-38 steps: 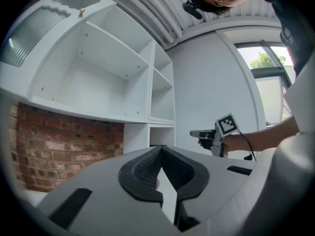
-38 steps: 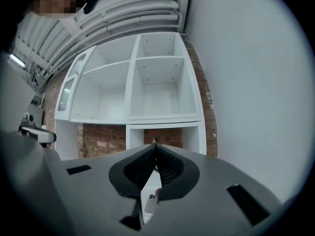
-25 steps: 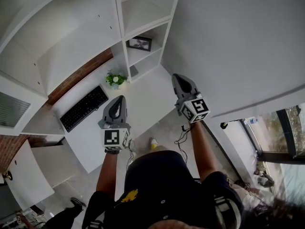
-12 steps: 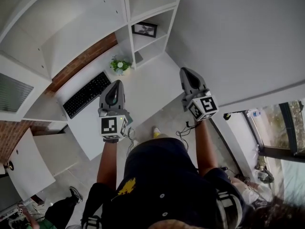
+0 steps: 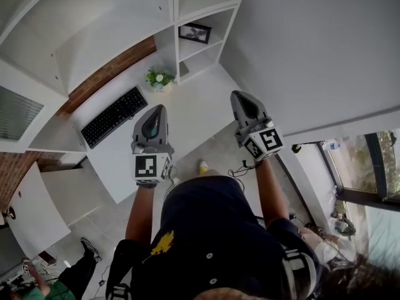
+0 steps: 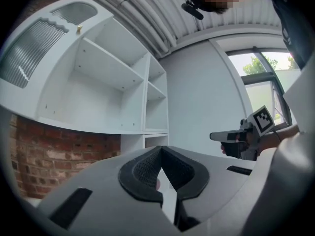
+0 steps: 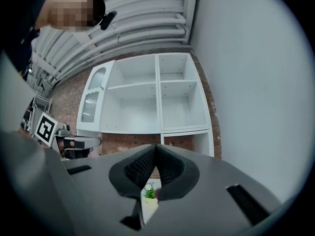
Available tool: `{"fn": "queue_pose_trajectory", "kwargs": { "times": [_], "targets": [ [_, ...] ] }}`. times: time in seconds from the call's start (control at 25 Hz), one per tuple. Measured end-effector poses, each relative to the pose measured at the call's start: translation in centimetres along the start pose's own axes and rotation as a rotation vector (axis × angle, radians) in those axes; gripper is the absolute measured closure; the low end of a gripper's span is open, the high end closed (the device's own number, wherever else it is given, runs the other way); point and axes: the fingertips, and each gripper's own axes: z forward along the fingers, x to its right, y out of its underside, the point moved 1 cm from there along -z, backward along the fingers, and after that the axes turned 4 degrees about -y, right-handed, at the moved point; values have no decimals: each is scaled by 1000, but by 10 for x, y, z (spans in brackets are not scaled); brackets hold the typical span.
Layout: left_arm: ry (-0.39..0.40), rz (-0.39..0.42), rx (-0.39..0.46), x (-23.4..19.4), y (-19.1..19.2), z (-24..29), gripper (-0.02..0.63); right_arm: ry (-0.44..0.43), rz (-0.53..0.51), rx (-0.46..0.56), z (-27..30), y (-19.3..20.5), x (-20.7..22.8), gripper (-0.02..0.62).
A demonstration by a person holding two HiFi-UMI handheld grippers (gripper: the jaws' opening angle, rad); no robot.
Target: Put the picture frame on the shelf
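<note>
Well ahead of the left gripper and right gripper, both pressed together on nothing, the picture frame stands inside a low shelf compartment. I judge both should stay clear of it.

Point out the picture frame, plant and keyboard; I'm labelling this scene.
picture frame (image 5: 194,33), head view, middle of its dark picture.
plant (image 5: 159,78), head view, its leaves.
keyboard (image 5: 114,117), head view, middle of the keys.
</note>
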Motion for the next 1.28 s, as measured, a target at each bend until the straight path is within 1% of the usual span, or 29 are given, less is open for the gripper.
{"fn": "queue_pose_trajectory", "kwargs": {
  "times": [0.12, 0.28, 0.44, 0.6, 0.8, 1.04, 1.28],
  "targets": [
    [5, 10, -2, 3, 0, 2, 589, -14, -5, 4, 4, -5, -2, 591],
    [9, 12, 5, 6, -7, 5, 589, -7, -30, 13, 3, -15, -4, 591],
    [36, 10, 14, 5, -12, 6, 589, -23, -66, -10, 7, -26, -9, 591],
    [24, 18, 21, -5, -13, 6, 589, -49, -97, -7, 16, -36, -9, 591],
    [28, 24, 20, -2, -13, 4, 589, -56, -124, -4, 13, -44, -9, 591],
    [35, 14, 9, 3, -9, 3, 589, -25, -117, 0, 9, -44, -5, 591],
    [44, 17, 21, 6, -15, 6, 589, -33, -109, -5, 11, -44, -6, 591]
  ]
}}
